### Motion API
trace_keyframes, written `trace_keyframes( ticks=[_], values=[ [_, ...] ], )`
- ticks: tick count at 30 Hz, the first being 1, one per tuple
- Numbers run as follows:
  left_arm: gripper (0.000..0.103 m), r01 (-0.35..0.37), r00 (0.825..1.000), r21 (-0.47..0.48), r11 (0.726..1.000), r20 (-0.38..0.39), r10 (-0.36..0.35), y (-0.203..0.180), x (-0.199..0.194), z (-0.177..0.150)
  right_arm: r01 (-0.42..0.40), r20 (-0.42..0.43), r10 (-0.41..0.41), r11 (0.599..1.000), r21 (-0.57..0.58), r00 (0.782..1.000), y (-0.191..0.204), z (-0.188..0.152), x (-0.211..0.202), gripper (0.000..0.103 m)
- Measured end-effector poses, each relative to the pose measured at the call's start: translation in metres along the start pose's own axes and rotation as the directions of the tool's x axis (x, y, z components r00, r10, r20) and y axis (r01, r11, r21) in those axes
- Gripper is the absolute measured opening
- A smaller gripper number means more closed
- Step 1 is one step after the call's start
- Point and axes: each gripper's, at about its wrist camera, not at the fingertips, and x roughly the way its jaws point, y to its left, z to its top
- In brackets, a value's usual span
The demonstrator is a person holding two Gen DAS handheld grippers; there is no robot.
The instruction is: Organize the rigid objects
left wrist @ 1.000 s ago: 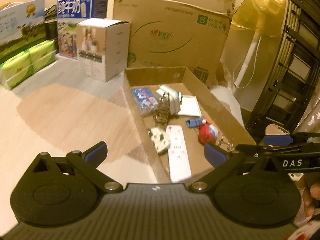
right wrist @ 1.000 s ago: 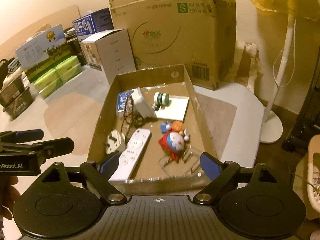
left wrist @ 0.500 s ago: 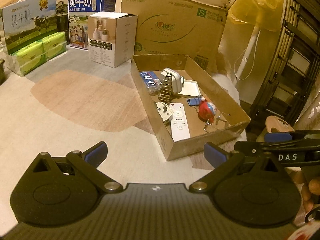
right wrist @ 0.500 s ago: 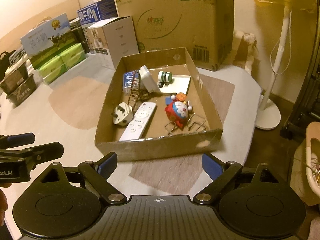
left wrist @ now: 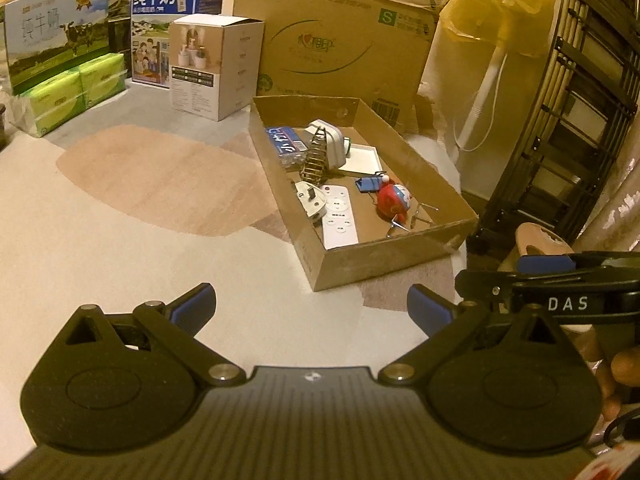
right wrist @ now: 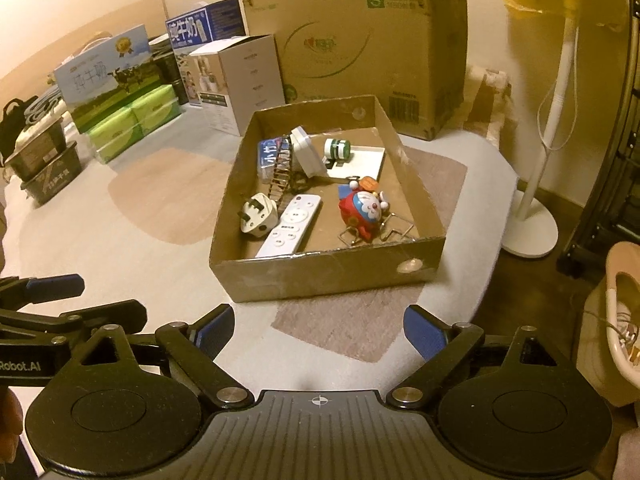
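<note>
Ahead of both my tools lies the big pale rug [right wrist: 100,264] with its rounded tan patches, soft and low-piled. On it, straight in front of my right tool [right wrist: 318,330] and ahead and to the right of my left tool [left wrist: 310,304], sits the shallow open brown cardboard tray [right wrist: 328,274], its corrugated walls scuffed and a little bowed.

Both tools are spread wide apart and empty, hanging above the rug short of the tray's near wall.

Inside the tray, the things I judge I am sorting: a flat white square board [right wrist: 362,160] at the far side, a long white plastic remote control [right wrist: 290,226] lying flat near the front, a round red and blue glossy cartoon figure [right wrist: 360,210] to its right, a white three-pin plug [right wrist: 258,216] to its left, a thin brass-coloured wire tower model [right wrist: 282,166] leaning behind, and a small green and white roll [right wrist: 337,149] on the board.

To do the next step well, I would come in over the near wall from above, not through it, and close across the remote's narrow width. The smooth plastic could slip, so I would grip near its middle.
</note>
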Motion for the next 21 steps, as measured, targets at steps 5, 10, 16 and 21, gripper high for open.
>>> trace_keyframes(
  ticks=[5,10,16,21],
  values=[
    [0.101,-0.021,1.000,-0.011,1.000,0.009,0.021,0.001,-0.002,-0.003,-0.002,-0.002,0.002,1.000,0.003,1.000,-0.001,-0.002,-0.002,0.091],
    [0.101,-0.044,0.999,-0.013,0.999,0.013,0.044,0.002,-0.002,-0.006,0.003,-0.002,-0.003,1.000,-0.004,1.000,0.000,-0.004,-0.002,0.091],
    [0.101,-0.071,0.997,-0.019,0.997,-0.007,0.071,0.006,-0.001,-0.013,0.000,-0.009,0.000,1.000,-0.005,1.000,0.001,-0.011,-0.003,0.091],
    [0.100,-0.083,0.996,-0.041,0.996,-0.027,0.082,0.010,0.000,-0.018,0.002,-0.019,-0.002,1.000,0.001,1.000,0.001,-0.015,-0.002,0.091]
  ],
)
